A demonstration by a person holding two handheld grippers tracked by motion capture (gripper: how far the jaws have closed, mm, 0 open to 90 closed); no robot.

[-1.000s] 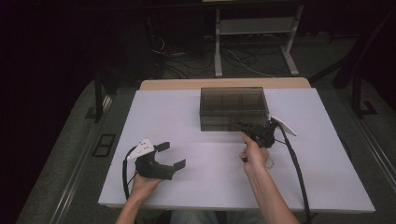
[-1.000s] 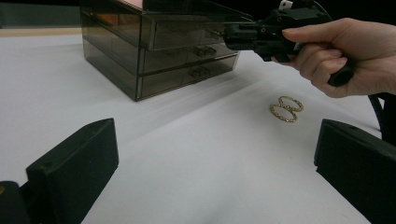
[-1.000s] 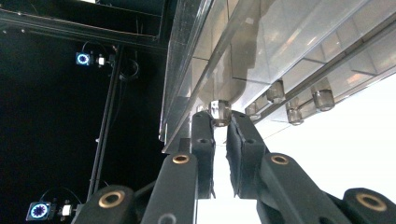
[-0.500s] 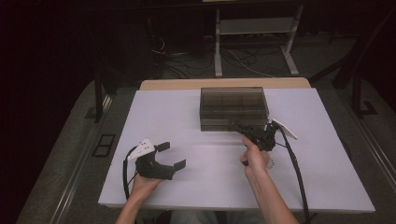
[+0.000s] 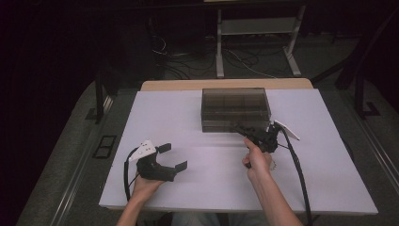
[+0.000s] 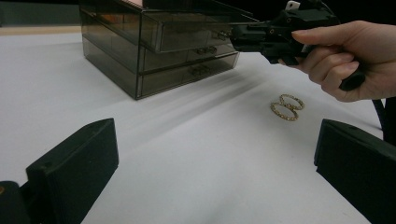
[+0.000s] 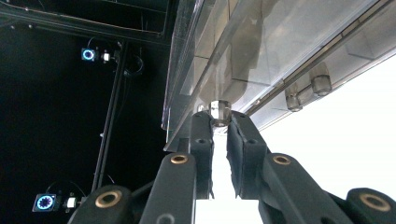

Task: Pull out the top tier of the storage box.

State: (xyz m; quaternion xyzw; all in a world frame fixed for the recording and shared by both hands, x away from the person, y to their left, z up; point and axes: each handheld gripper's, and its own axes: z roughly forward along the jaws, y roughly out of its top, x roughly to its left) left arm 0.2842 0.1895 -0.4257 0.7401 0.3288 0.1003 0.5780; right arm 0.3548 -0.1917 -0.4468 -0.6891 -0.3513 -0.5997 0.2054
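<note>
A smoked clear drawer box [image 5: 235, 106] stands at the back middle of the white table [image 5: 179, 117]. My right gripper [image 5: 236, 127] reaches its front from the right and is shut on the clear knob [image 7: 219, 111] of the top drawer [image 6: 187, 32], which sticks out a little from the box. Both pads press the knob's sides in the right gripper view. My left gripper [image 5: 172, 156] rests near the front left of the table, open, with nothing between its jaws. Two gold rings [image 6: 287, 106] lie touching on the table below the right hand [image 6: 345, 60].
The right gripper's cable [image 5: 296, 174] trails back along the table's right side. Behind the table a wooden edge [image 5: 226, 84] shows, then a dark floor with loose cables and a metal stand [image 5: 254, 28]. Bare white tabletop lies between the two grippers.
</note>
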